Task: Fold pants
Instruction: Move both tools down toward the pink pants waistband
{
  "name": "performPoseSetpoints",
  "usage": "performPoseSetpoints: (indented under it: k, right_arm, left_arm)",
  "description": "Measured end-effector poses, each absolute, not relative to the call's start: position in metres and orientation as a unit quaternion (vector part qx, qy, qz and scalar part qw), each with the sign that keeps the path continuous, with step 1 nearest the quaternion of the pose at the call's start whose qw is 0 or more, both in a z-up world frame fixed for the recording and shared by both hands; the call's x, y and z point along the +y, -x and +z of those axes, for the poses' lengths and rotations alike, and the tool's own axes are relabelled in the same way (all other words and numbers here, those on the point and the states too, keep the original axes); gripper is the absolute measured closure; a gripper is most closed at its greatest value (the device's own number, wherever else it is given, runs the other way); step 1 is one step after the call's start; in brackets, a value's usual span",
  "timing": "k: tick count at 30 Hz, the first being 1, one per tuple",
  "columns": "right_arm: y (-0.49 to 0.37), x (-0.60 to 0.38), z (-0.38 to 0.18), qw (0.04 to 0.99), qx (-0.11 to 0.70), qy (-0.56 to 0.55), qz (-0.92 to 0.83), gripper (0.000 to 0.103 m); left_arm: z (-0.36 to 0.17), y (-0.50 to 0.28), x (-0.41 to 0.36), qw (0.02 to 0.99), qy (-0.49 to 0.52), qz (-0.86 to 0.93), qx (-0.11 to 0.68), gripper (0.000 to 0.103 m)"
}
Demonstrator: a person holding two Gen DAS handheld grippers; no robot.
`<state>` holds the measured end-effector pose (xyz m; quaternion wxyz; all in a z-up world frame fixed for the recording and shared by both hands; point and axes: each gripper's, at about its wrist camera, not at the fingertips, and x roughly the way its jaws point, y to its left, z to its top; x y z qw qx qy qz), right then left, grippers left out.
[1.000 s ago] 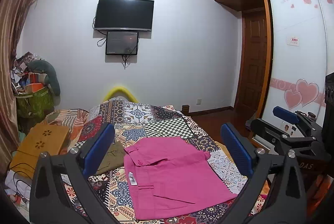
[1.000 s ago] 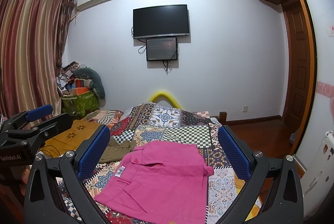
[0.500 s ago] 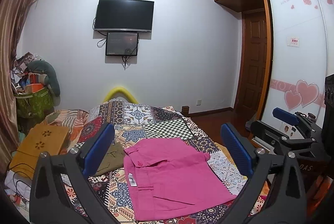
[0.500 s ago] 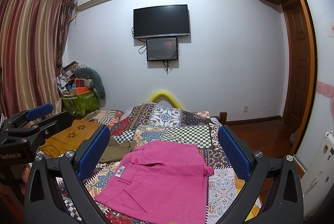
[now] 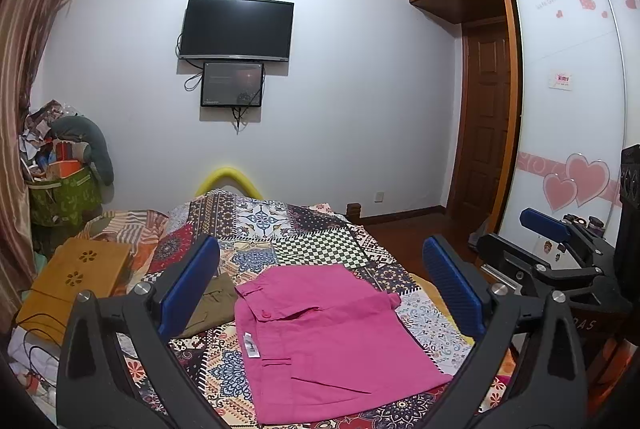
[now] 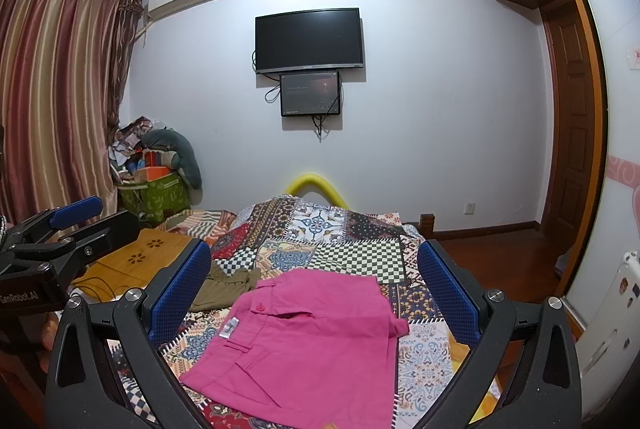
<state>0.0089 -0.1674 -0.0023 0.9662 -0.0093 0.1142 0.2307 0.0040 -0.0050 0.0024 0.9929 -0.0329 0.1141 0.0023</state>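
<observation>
Both wrist cameras are hovering near the foot of the bed (image 5: 312, 225), facing the far wall. Each is looking between its own gripper's fingers. The left view is sitting left, the right view right, both sharing the pink pants (image 5: 328, 333) (image 6: 308, 345) and television (image 5: 237, 29) (image 6: 309, 40).

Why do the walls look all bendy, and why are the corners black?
Left wrist view: the fisheye lens bows the wardrobe door and ceiling edge, and its round image leaves dark corners. Right wrist view: same bending on the curtain and wooden door. Both are sharp and evenly lit; the pink pants show no glare.
</observation>
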Motion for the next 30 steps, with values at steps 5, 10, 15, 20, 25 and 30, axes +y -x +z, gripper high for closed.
performPoseSetpoints:
  k: [5, 10, 15, 20, 25, 30]
  right_arm:
    - [-0.014, -0.169, -0.007, 0.966, 0.121, 0.009, 0.229, 0.000]
    - [-0.026, -0.169, -0.016, 0.965, 0.137, 0.015, 0.223, 0.000]
    - [-0.045, -0.174, -0.033, 0.964, 0.169, 0.011, 0.207, 0.000]
    - [-0.062, -0.177, -0.050, 0.959, 0.197, 0.020, 0.201, 0.001]
    - [-0.082, -0.191, -0.067, 0.953, 0.233, 0.014, 0.192, 0.003]
    - [-0.111, -0.207, -0.090, 0.940, 0.283, -0.004, 0.190, 0.022]
  left_arm:
    - [-0.001, -0.008, -0.003, 0.992, 0.034, 0.000, 0.118, 0.000]
    - [-0.010, -0.021, 0.004, 0.990, 0.040, 0.004, 0.135, 0.000]
    - [-0.028, -0.040, 0.014, 0.985, 0.053, -0.002, 0.162, 0.000]
    - [-0.047, -0.065, 0.035, 0.977, 0.085, 0.003, 0.197, 0.009]
    - [-0.071, -0.094, 0.052, 0.968, 0.077, 0.031, 0.239, 0.018]
    - [-0.102, -0.125, 0.068, 0.953, 0.072, 0.048, 0.291, 0.023]
